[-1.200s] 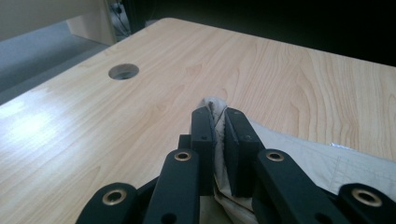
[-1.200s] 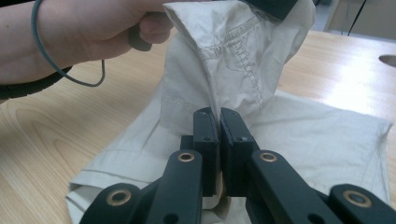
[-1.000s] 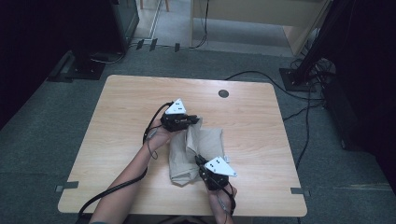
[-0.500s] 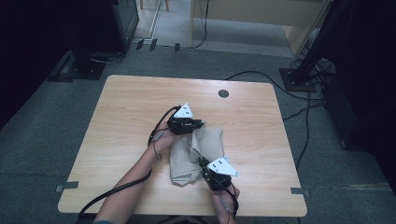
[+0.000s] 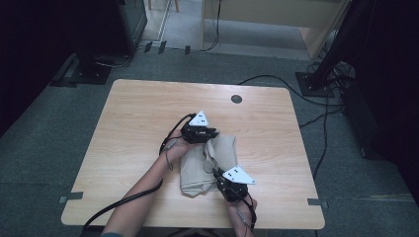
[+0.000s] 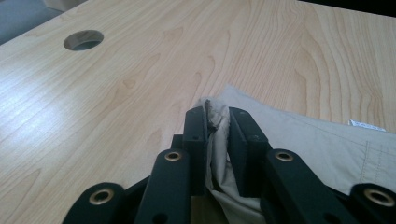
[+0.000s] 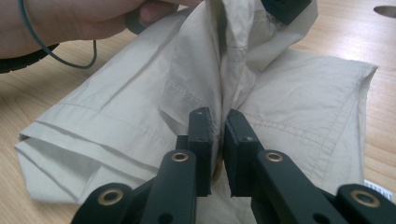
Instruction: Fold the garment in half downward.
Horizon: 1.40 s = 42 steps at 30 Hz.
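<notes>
Both the left gripper point(image 5: 213, 133) and right gripper point(image 5: 221, 177) are clamped on the cloth point(image 5: 197, 168), mid-table point(image 5: 133, 123); bare wood all around, hole point(image 5: 236, 98) far off.

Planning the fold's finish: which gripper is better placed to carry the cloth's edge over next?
Probably the left gripper: it pinches the beige cloth at its raised far edge, with bare table around it. The right gripper clamps a fold low near the person, more like an anchor.

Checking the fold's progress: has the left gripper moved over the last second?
Yes. The left gripper, shut on the beige folded cloth garment, has shifted rightward and slightly nearer the round cable hole in the wooden table.
</notes>
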### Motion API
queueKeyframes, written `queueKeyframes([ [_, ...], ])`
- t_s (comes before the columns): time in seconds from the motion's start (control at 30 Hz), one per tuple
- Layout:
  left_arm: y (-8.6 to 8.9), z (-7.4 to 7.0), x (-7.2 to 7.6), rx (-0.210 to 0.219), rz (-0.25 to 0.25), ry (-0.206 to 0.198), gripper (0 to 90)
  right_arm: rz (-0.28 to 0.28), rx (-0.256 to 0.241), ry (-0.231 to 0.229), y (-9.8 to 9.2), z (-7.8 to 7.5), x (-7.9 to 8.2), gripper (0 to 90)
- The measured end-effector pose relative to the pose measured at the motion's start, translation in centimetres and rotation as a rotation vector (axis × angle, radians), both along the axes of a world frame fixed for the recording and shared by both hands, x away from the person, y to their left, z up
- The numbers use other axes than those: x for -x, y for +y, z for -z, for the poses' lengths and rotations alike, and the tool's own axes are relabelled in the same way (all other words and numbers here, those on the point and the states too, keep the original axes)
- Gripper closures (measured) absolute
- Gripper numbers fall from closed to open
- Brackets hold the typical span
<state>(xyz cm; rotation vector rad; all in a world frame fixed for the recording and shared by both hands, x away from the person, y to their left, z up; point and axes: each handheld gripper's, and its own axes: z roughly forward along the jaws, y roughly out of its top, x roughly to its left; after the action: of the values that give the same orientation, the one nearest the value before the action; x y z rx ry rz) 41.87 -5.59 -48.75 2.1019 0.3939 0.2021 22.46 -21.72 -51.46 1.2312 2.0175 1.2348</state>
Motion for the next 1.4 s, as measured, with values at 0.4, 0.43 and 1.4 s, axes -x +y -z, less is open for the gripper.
queueKeyframes([
  [0.4,-0.1,-0.8,0.1,0.038,0.016,0.010,56.0,-0.016,0.002,-0.018,-1.8,-0.5,0.5,71.3],
  [0.43,-0.2,-0.9,0.1,0.044,0.016,0.010,53.6,-0.019,-0.002,-0.018,-1.9,-0.5,0.6,70.0],
  [1.4,4.4,-1.8,-0.1,0.065,-0.102,0.010,30.1,-0.057,-0.024,-0.040,-3.9,-3.0,-0.4,59.2],
])
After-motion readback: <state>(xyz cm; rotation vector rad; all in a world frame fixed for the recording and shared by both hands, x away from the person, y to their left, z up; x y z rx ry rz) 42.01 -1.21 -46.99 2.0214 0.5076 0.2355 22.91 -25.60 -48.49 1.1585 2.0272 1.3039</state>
